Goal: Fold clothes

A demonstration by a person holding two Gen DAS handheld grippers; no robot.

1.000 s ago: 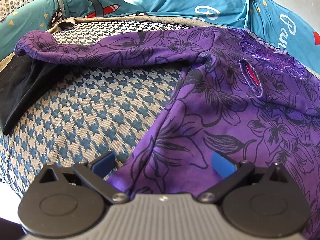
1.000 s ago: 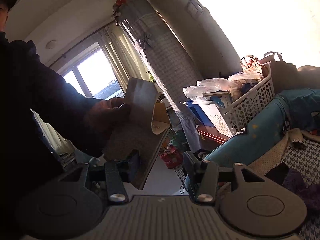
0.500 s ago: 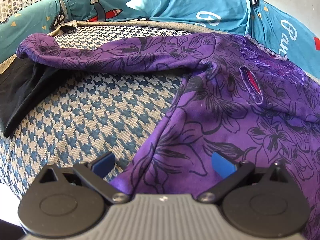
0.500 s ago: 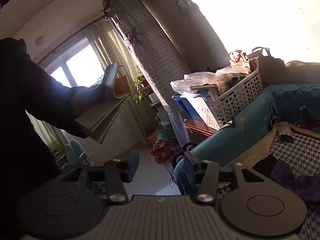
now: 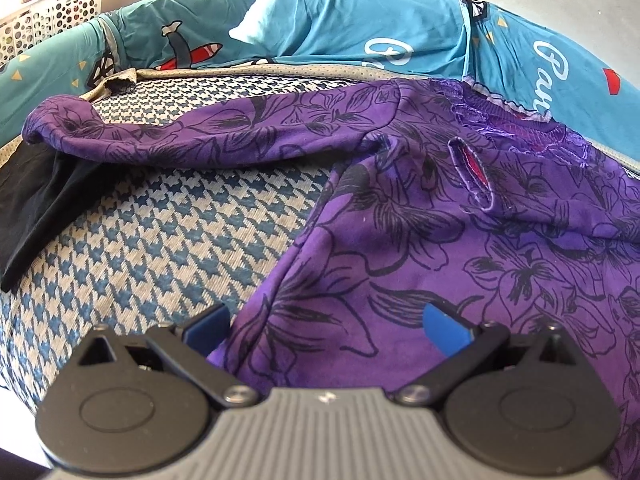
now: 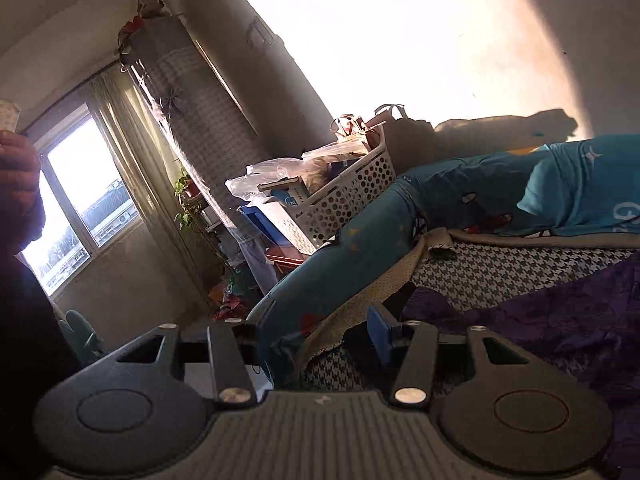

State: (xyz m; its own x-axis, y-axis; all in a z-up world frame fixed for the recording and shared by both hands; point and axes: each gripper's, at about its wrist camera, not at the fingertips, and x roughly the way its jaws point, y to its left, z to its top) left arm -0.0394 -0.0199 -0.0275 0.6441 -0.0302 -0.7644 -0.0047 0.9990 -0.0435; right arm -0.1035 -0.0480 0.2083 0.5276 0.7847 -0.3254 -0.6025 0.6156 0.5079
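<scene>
At the far left of the left wrist view a white perforated plastic basket (image 5: pixel 52 12) shows at the top edge, and below it a black cloth (image 5: pixel 40 200) lies on the blue-and-cream houndstooth bed cover (image 5: pixel 160 240). Just right of the black cloth begins the cuff of the purple long-sleeved top with black flower outlines (image 5: pixel 460 248): its sleeve stretches flat across the cover toward the shoulder, and the body spreads over the right half of the view, neckline with lace trim toward the teal cartoon-print quilt (image 5: pixel 340 28) bunched along the far side of the bed. The left gripper (image 5: pixel 326 322) hangs over the lower side edge of the top with its blue pads spread wide; the purple cloth lies between and under them, and the pads do not press on it.

In the right wrist view, a person's hand (image 6: pixel 18 172) at the left edge holds something pale, mostly out of frame. Right of it come a window with pale curtains (image 6: pixel 80 208), then the same basket (image 6: pixel 344 196) full of packets. The right gripper (image 6: pixel 316 338) stands about half open and holds nothing; it points at the bed's corner, where the teal quilt (image 6: pixel 328 280) rolls over the edge. The top (image 6: pixel 560 320) lies dim at the right, probably its sleeve end.
</scene>
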